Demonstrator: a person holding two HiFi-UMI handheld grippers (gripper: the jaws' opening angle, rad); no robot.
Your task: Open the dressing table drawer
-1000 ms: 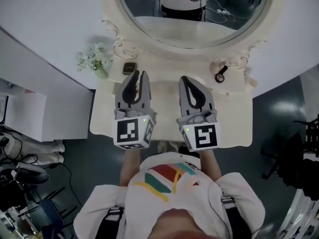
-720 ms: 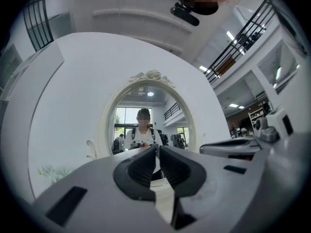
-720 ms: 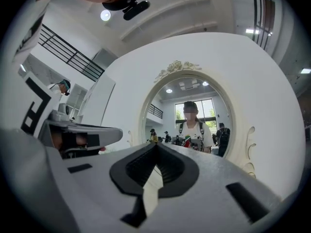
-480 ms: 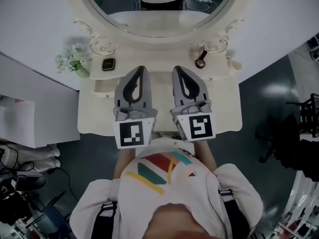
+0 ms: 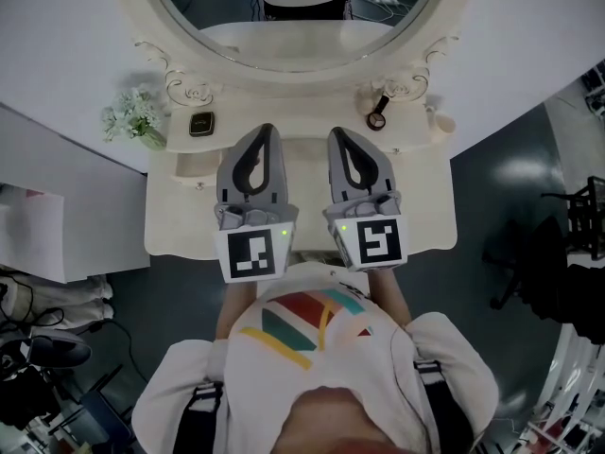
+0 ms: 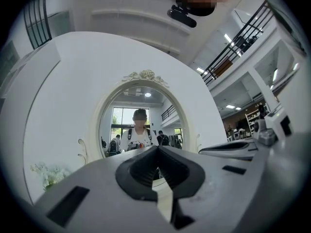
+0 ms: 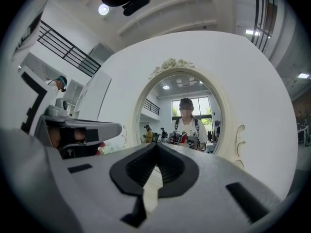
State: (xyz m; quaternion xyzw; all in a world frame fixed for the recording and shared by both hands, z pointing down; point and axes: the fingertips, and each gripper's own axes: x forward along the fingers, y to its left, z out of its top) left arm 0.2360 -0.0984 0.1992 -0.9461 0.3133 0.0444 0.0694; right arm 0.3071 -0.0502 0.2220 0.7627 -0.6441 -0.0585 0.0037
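The person stands close against the table (image 5: pixel 170 225), which fills the middle of the head view, with the mirror (image 5: pixel 293 17) at the top of the frame and the flowers (image 5: pixel 132 116) at the upper left. The left gripper (image 5: pixel 266 130) and the right gripper (image 5: pixel 337 132) hang side by side over the table, tips toward the mirror. Each is clenched on nothing: in each gripper view the pads meet at the tip and only the mirror shows beyond them. The drawer I cannot pick out in any view. I judge it sits in the front face under the near edge of the table, at the lower middle of the head view, where the marker cubes and the person's body cover it. It is probably a stiff wooden box, not heavy, that slides on a straight path. Its front would run left to right in the frame, along the table's long axis, and it would open toward the bottom of the frame, toward the person. The best place to take hold is, I think, the pull at the middle of the front. This is likely small and smooth, so the jaws may slip — and a pull from one side may jam the drawer.
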